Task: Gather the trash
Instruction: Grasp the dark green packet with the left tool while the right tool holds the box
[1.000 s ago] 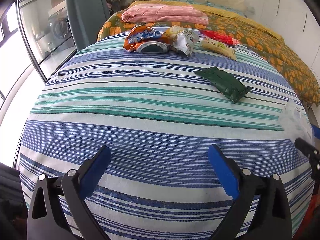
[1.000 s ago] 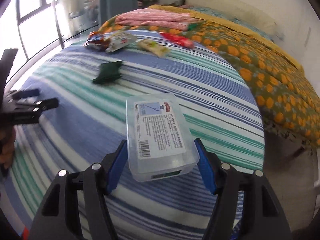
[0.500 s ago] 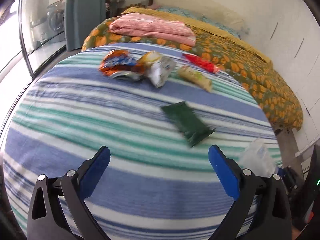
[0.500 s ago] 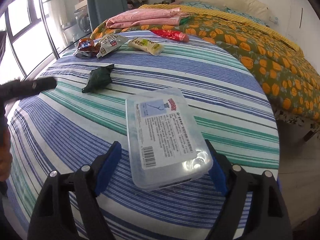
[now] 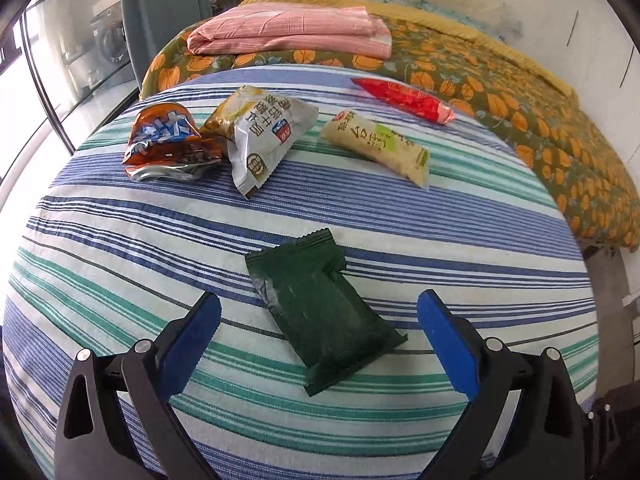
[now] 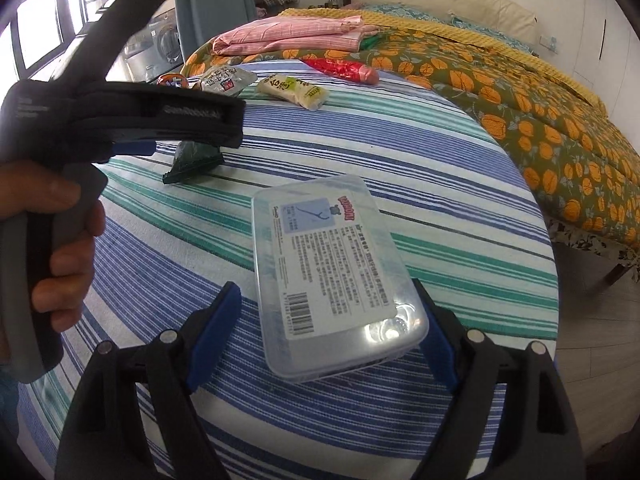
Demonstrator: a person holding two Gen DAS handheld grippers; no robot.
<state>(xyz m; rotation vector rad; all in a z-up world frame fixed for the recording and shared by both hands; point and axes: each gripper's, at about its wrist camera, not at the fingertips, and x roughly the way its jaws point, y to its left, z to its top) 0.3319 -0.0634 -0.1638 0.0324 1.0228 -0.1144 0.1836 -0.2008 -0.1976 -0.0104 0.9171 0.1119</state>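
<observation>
A dark green wrapper (image 5: 320, 308) lies on the striped tablecloth (image 5: 120, 264), between the tips of my open left gripper (image 5: 319, 322). It also shows in the right wrist view (image 6: 192, 162), partly hidden by the left gripper's body (image 6: 132, 120). Farther back lie an orange crumpled bag (image 5: 168, 144), a grey-yellow snack bag (image 5: 260, 136), a pale noodle packet (image 5: 378, 146) and a red packet (image 5: 404, 100). My right gripper (image 6: 326, 324) is open around a clear plastic box (image 6: 332, 268); the box rests on the cloth, and the left finger stands clear of it.
A bed with an orange-flowered cover (image 5: 520, 112) and a folded pink blanket (image 5: 292, 34) stands behind the table. Windows and a grey curtain (image 5: 160, 12) are on the left. The table edge drops to the floor on the right (image 6: 592, 320).
My left gripper has moved forward and right until the green wrapper lies between its fingers. My right gripper has opened, and the clear box now sits on the cloth.
</observation>
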